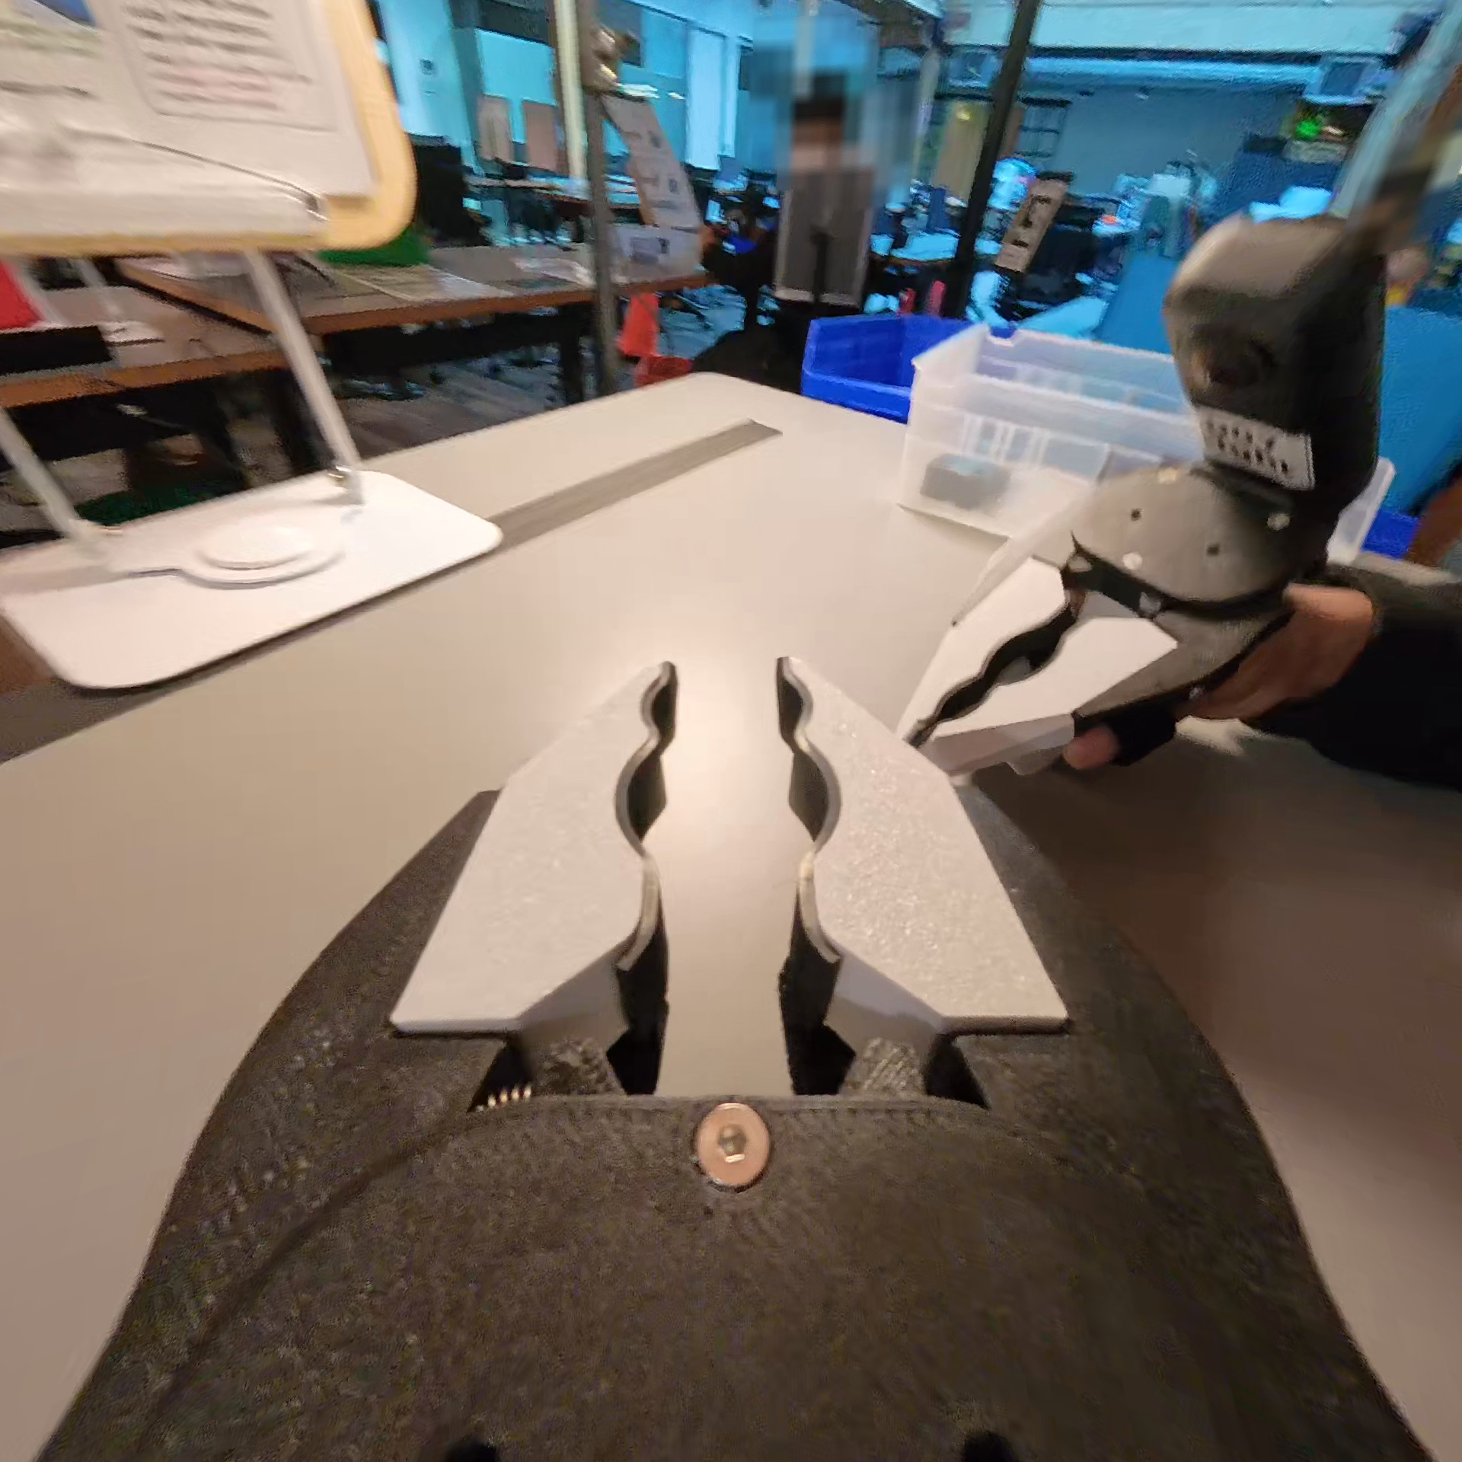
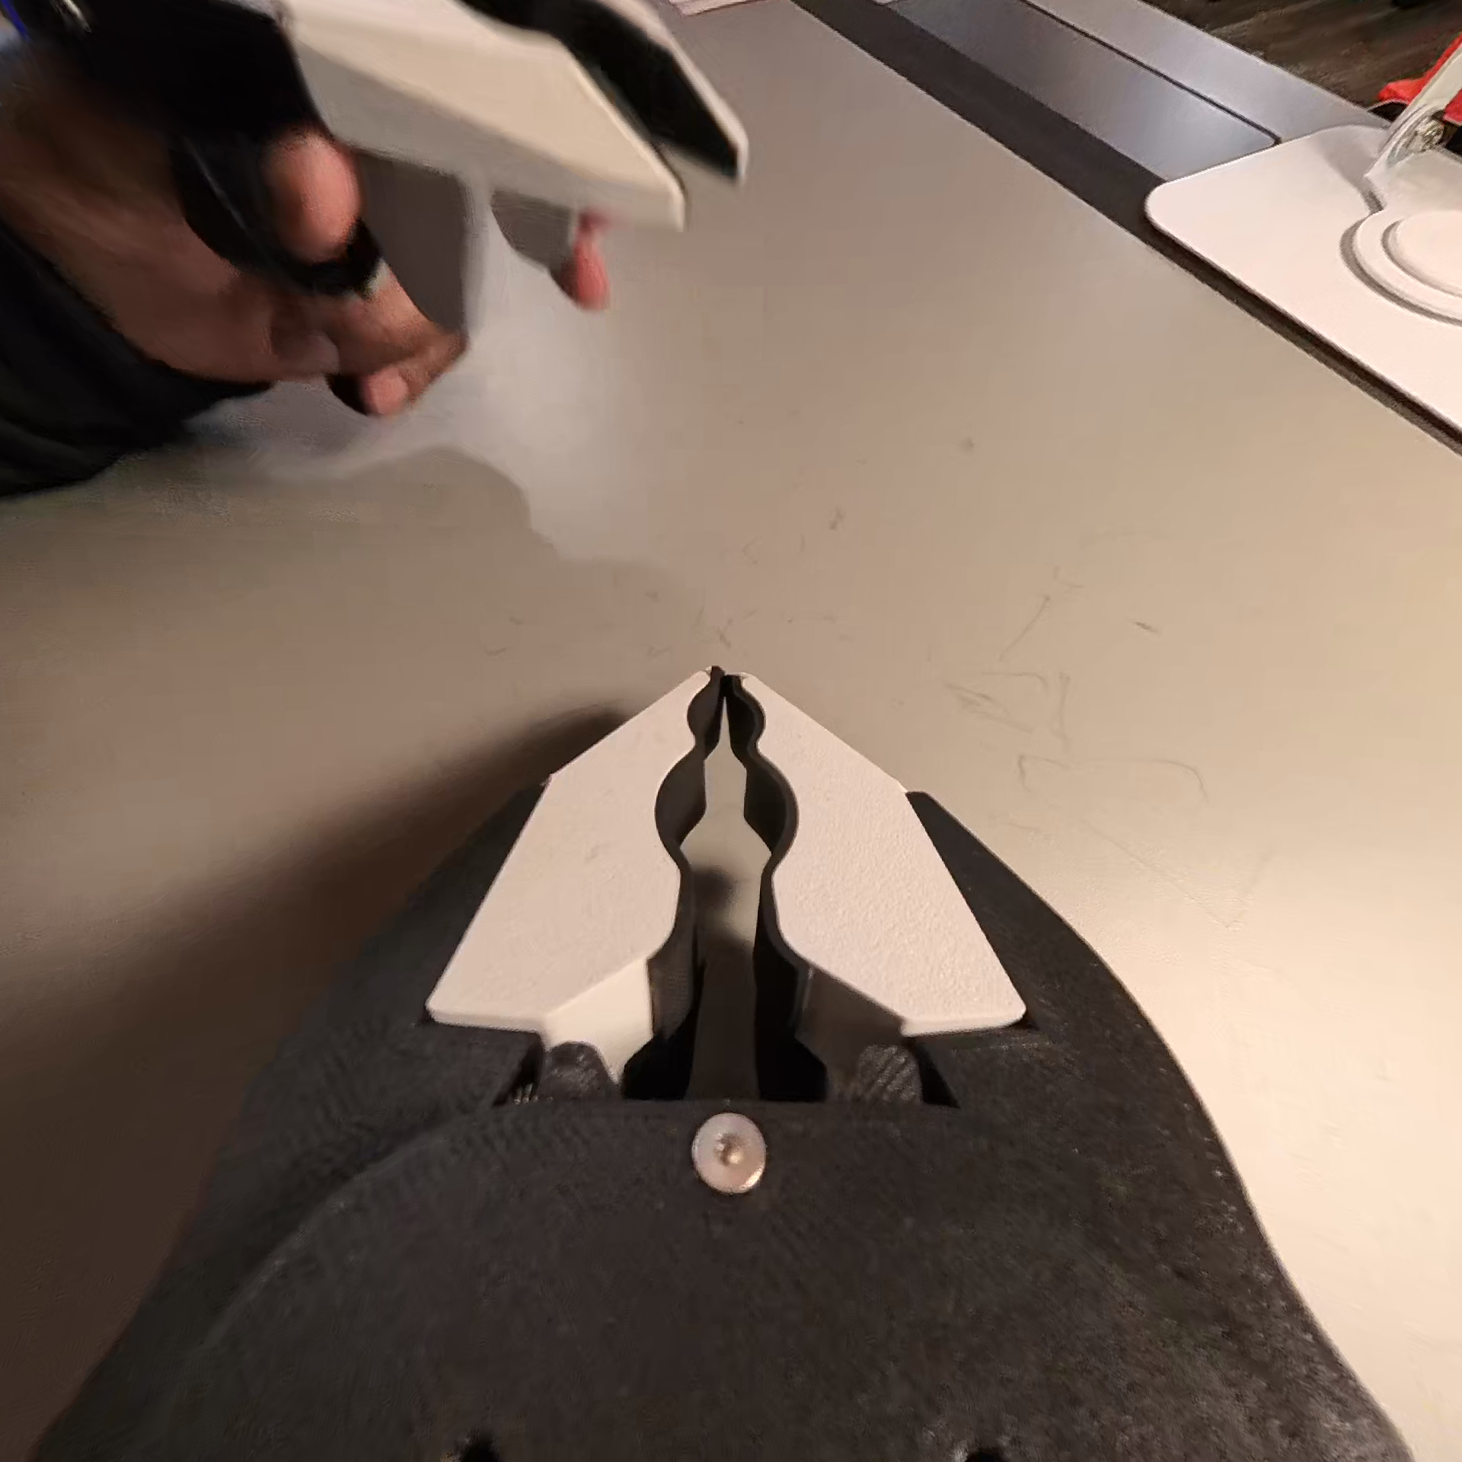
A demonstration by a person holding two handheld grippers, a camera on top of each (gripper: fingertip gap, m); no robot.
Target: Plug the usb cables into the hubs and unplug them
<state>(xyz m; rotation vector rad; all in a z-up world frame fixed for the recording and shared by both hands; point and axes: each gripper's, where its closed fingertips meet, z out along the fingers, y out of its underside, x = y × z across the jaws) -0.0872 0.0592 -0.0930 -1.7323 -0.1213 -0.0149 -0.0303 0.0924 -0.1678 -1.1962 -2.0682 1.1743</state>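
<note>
No USB cable or hub shows in either view. My left gripper [image 1: 726,672] is open and empty, its white fingers a little apart above the bare grey table [image 1: 316,791]. It also shows blurred at the top left of the right wrist view [image 2: 708,183], held by a hand [image 2: 277,301]. My right gripper [image 2: 721,676] is shut with its tips touching and nothing between them, low over the table [image 2: 949,475]. In the left wrist view the right gripper [image 1: 918,737] sits just right of my left fingers, held by a gloved hand [image 1: 1266,672].
A white stand base [image 1: 237,585] [image 2: 1305,237] lies on the table's left and carries a clipboard with papers [image 1: 198,119]. A clear plastic bin [image 1: 1028,427] and a blue bin [image 1: 862,356] stand at the far right edge. A dark strip [image 1: 633,482] runs across the table. Across from one pair of fingers to the other is roughly 10 centimetres.
</note>
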